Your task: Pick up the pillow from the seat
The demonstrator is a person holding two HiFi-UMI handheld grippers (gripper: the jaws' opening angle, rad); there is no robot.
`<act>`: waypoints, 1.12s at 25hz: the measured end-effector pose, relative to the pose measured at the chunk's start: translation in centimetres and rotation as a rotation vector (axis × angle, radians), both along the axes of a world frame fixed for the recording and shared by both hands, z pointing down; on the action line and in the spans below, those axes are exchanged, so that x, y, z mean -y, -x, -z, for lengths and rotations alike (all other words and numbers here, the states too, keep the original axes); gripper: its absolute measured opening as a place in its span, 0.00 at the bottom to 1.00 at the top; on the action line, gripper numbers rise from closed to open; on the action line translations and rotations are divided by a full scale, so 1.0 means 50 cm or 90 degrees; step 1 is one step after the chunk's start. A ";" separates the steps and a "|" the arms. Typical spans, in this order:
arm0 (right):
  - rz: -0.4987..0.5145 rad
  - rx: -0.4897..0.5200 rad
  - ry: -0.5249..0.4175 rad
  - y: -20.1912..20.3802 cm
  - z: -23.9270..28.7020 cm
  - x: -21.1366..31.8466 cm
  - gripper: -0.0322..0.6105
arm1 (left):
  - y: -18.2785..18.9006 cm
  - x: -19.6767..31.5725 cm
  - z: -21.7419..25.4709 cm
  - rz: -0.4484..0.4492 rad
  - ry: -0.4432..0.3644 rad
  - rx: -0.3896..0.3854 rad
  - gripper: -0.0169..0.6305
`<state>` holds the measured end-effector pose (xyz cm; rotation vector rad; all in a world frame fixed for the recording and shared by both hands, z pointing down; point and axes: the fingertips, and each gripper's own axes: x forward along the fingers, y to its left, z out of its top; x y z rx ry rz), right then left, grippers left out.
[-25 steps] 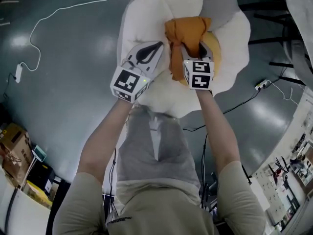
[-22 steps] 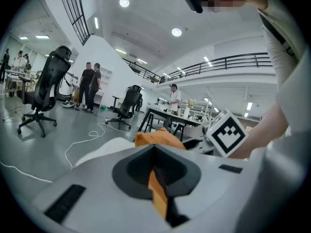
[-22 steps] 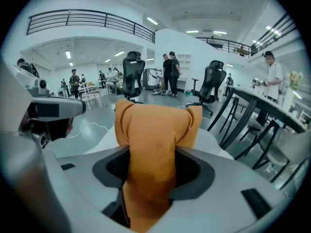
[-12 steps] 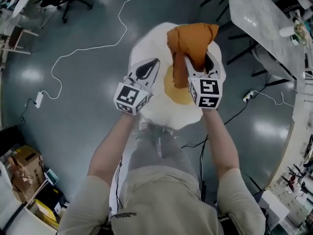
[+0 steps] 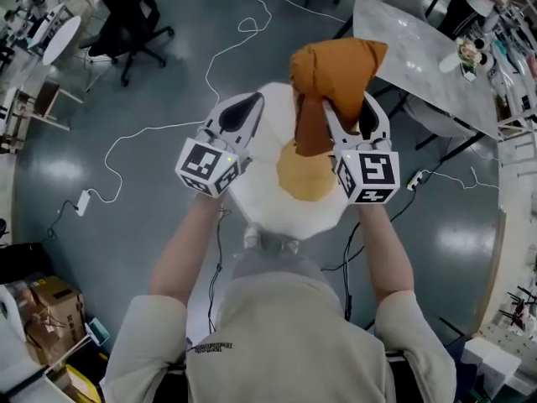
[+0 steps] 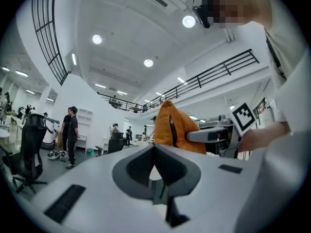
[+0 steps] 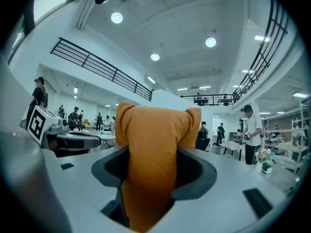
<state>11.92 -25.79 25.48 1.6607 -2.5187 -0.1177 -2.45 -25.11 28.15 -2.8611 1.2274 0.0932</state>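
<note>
My left gripper point(image 5: 249, 106) hangs over the left edge of the seat point(image 5: 267, 193), jaws pressed together on nothing. Over the seat's far right side, my right gripper point(image 5: 348, 99) pinches a fold of the orange pillow point(image 5: 337, 67), which is lifted clear of the seat and bunches above the jaws. Those jaws have just been easing apart with the cloth between them, so I judge the grip needs firming. I'd tighten, lift evenly and avoid swinging, so the fold doesn't slip out.
</note>
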 end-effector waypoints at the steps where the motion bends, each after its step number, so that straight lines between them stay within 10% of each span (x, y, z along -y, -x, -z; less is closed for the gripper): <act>1: 0.002 0.004 -0.010 -0.008 0.029 -0.015 0.46 | -0.004 -0.015 0.033 -0.002 -0.010 0.005 0.04; 15: 0.087 0.088 -0.124 -0.037 0.330 -0.181 0.48 | -0.007 -0.199 0.307 -0.009 -0.128 0.027 0.04; 28: 0.088 0.163 -0.209 -0.098 0.333 -0.309 0.51 | -0.061 -0.293 0.268 -0.011 -0.126 0.064 0.04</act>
